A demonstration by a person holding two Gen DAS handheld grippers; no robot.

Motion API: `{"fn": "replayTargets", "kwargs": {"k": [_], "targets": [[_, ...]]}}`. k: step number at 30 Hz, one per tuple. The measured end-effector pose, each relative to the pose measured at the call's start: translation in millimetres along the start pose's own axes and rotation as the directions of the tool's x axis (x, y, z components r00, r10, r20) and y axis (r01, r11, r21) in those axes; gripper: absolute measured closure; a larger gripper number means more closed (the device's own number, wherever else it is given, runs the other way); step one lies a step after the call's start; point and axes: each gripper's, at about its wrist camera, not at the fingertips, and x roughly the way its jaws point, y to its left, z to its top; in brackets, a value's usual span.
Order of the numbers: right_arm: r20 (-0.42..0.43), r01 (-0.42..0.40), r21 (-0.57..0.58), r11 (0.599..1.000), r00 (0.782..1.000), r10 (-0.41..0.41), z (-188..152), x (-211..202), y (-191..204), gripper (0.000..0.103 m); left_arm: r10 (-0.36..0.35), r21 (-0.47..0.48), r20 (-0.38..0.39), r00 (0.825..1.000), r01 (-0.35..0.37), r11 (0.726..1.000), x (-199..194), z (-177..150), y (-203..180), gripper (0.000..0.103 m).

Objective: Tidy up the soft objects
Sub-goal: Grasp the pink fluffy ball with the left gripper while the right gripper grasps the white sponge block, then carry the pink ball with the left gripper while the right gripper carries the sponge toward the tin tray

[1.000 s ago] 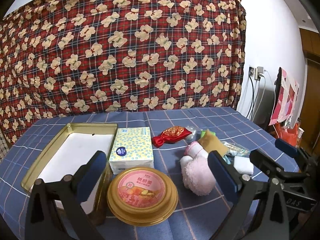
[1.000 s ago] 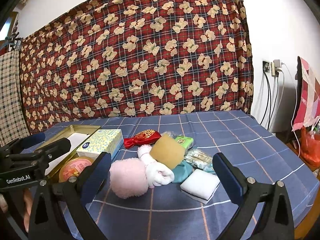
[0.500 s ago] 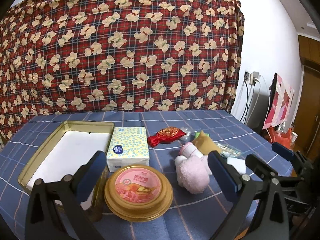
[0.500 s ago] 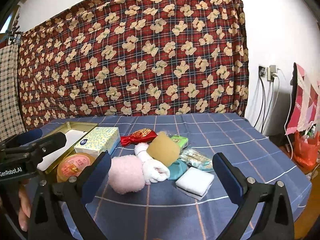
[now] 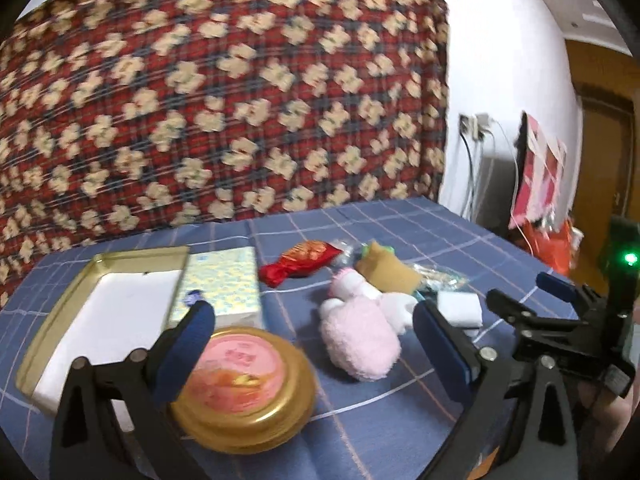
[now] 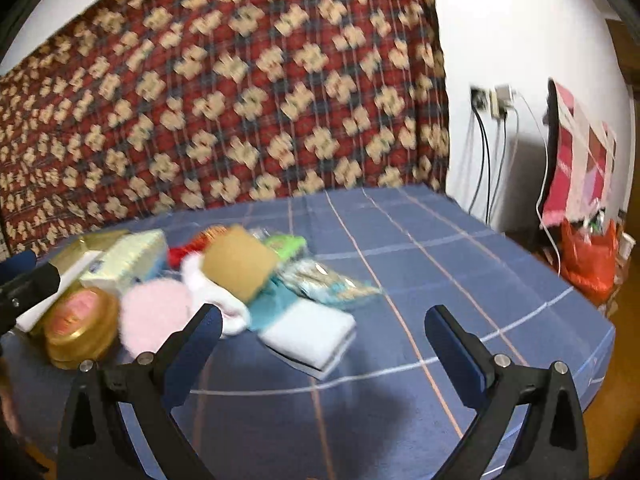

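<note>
While both views smear with motion: you are swinging the two grippers, and neither has touched anything yet.

Change since a second ago: the cameras have turned and tilted; in the right wrist view the pile now sits at 10 o'clock instead of centre, and more bare blue checked cloth (image 6: 400,280) fills the frame. Nothing on the table has shifted.

Left gripper (image 5: 316,324): jaws wide apart, empty, hovering above the round gold tin with the pink lid (image 5: 240,376).

Right gripper (image 6: 322,332): jaws wide apart, empty, with the white folded pad (image 6: 310,336) lying just beyond its left finger.

Soft things: the fluffy pink plush piece (image 5: 360,344) lies at the near edge of the pile, touching the white rolled cloth (image 5: 394,306); the tan round sponge (image 6: 238,266) leans on top of them, and the red shiny pouch (image 5: 304,258) lies at 12 o'clock from the plush.

Container: the open gold rectangular tin (image 5: 60,320) sits at 9 o'clock, white-lined and holding nothing, with the yellow dotted tissue pack (image 5: 222,284) against its right wall.

Meaning for the task: sorting has not begun, by my judgement; your left gripper looks best placed for the pink plush.
</note>
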Motion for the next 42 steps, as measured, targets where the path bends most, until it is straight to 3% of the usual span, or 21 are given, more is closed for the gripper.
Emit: {"fn": "replayTargets", "kwargs": {"k": [4,9,17,18,20,22,23,25,27,29,32,34,42], "targets": [[-0.037,0.003,0.009,1.0,0.999,-0.002,-7,15,-11,0.001,-0.036,0.059,-0.031,0.999,0.037,0.998,20,-3,-20,0.018],[-0.078,-0.026,0.015,1.0,0.997,0.027,-7,30,-13,0.001,-0.047,0.127,-0.091,0.995,0.058,0.99,46,-5,-43,0.019],[-0.149,-0.046,-0.054,0.997,0.988,0.038,-6,51,0,0.001,-0.032,0.138,-0.205,0.978,0.061,0.989,76,-16,-52,0.019],[-0.162,-0.051,-0.056,0.997,0.986,0.041,-7,54,0,0.004,-0.038,0.137,-0.216,0.976,0.069,0.988,78,-17,-54,0.019],[-0.196,-0.057,-0.061,0.997,0.98,0.044,-9,60,0,0.02,-0.087,0.133,-0.251,0.964,0.123,0.983,83,-20,-58,0.019],[-0.24,-0.065,-0.078,0.995,0.97,0.045,-11,66,3,0.023,-0.096,0.117,-0.277,0.956,0.132,0.984,89,-25,-58,0.021],[-0.261,-0.068,-0.094,0.993,0.964,0.042,-12,70,5,0.025,-0.096,0.113,-0.283,0.954,0.133,0.985,92,-25,-57,0.027],[-0.264,-0.089,-0.1,0.991,0.963,0.06,-13,71,7,0.039,-0.104,0.094,-0.295,0.95,0.138,0.986,96,-28,-54,0.036],[-0.26,-0.091,-0.116,0.989,0.964,0.058,-14,70,9,0.041,-0.107,0.079,-0.299,0.948,0.136,0.988,98,-28,-53,0.043],[-0.252,-0.093,-0.129,0.987,0.966,0.058,-15,68,10,0.043,-0.132,0.07,-0.281,0.951,0.157,0.985,95,-28,-52,0.065],[-0.23,-0.099,-0.124,0.987,0.971,0.069,-15,64,8,0.047,-0.145,0.062,-0.284,0.948,0.169,0.984,95,-29,-52,0.074],[-0.215,-0.101,-0.116,0.988,0.974,0.074,-14,63,7,0.048,-0.163,0.053,-0.282,0.946,0.185,0.981,93,-29,-51,0.08],[-0.114,-0.099,-0.11,0.989,0.99,0.086,-12,50,6,0.048,-0.2,0.02,-0.238,0.95,0.211,0.977,87,-28,-47,0.082]]}}
